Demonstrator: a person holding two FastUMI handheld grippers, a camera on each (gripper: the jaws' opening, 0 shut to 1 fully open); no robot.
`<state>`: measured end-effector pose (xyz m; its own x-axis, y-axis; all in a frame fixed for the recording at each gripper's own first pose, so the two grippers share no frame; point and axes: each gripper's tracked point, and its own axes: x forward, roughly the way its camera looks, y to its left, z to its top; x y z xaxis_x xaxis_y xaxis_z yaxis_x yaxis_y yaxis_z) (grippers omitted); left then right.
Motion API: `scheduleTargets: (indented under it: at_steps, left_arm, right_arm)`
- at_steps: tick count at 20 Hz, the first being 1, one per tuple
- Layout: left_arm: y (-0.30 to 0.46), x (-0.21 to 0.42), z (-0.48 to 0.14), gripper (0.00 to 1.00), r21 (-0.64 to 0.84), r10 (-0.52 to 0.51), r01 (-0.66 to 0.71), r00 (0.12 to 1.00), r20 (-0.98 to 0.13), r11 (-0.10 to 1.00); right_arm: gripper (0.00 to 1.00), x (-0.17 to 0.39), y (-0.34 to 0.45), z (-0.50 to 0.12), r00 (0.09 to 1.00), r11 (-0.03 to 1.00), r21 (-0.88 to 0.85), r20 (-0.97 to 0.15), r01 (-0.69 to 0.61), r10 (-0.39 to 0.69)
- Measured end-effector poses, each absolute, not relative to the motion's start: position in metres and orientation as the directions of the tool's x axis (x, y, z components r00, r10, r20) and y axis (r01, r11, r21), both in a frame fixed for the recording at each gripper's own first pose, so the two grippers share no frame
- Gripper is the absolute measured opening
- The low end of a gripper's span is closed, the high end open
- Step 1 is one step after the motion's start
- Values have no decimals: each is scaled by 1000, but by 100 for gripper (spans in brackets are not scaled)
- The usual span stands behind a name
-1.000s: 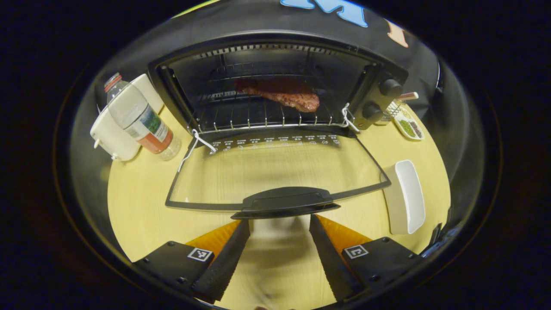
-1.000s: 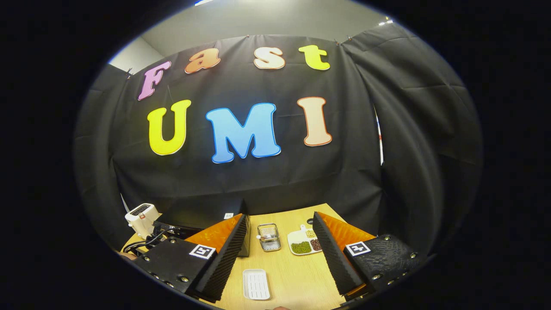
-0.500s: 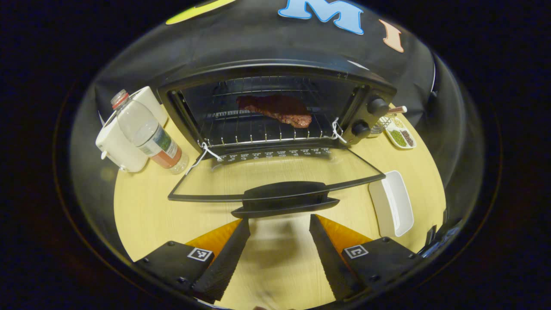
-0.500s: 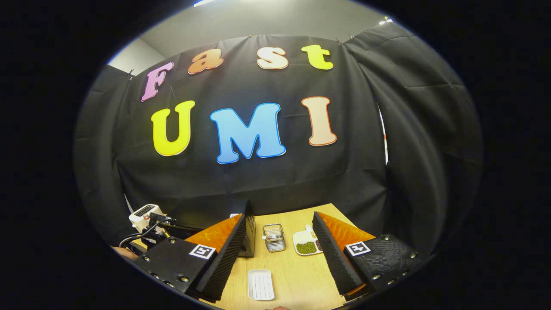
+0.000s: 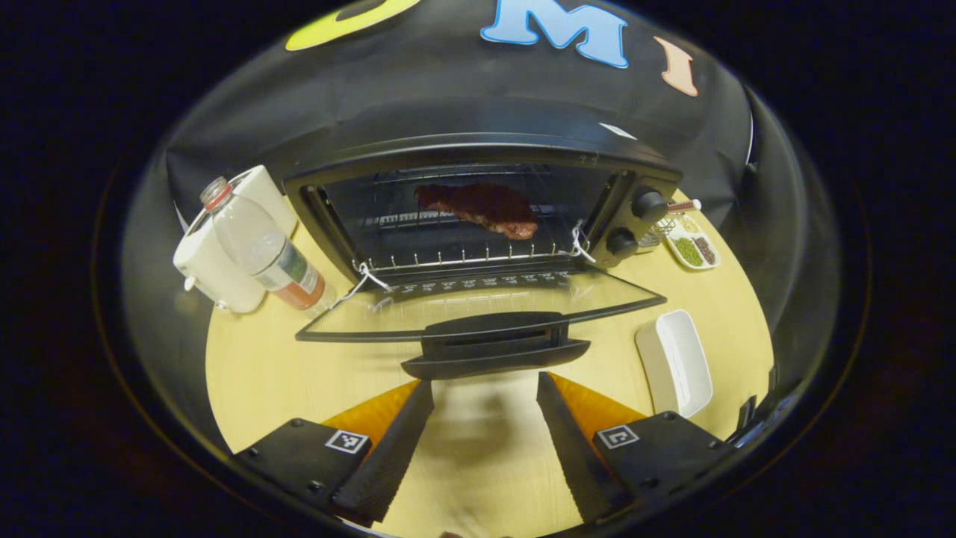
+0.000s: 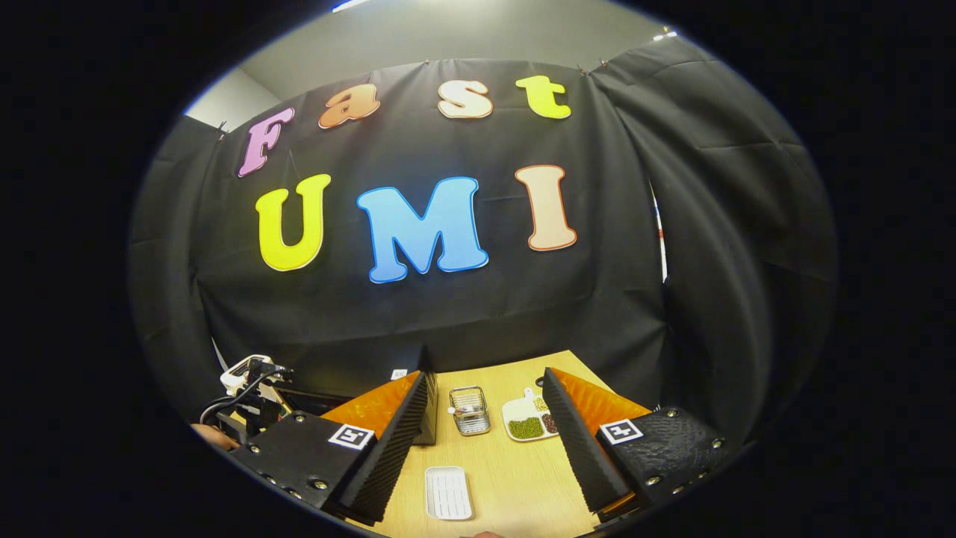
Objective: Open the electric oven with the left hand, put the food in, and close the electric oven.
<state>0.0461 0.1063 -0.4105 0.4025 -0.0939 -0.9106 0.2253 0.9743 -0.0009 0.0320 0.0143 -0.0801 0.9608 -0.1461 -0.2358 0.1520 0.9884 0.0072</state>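
Facing left gripper (image 5: 484, 388), oven door handle (image 5: 496, 349) just ahead

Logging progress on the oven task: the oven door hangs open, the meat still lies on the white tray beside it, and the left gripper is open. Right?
Not quite. The left gripper view shows the meat on the rack inside the oven; the white tray is bare. The door is open, and the left gripper is open.

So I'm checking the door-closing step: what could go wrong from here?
The left gripper is open just short of the door handle, so it could push off-centre and slip. The white ties at the hinges might catch. The bottle stands close beside the oven and could be knocked.
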Motion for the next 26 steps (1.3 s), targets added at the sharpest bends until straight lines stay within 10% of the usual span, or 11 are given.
scheduleTargets:
  at_steps: [16, 26]
  left_arm:
    - [102, 75, -385, 97, 31, -79, 204, 508, -858, 978]
    - [64, 78, -231, 95, 41, -117, 161, 846, -520, 986]
  right_arm:
    - [94, 35, 2, -79, 962, 988, 17, -229, 154, -146]
    - [94, 39, 5, -47, 984, 999, -5, -170, 48, -49]
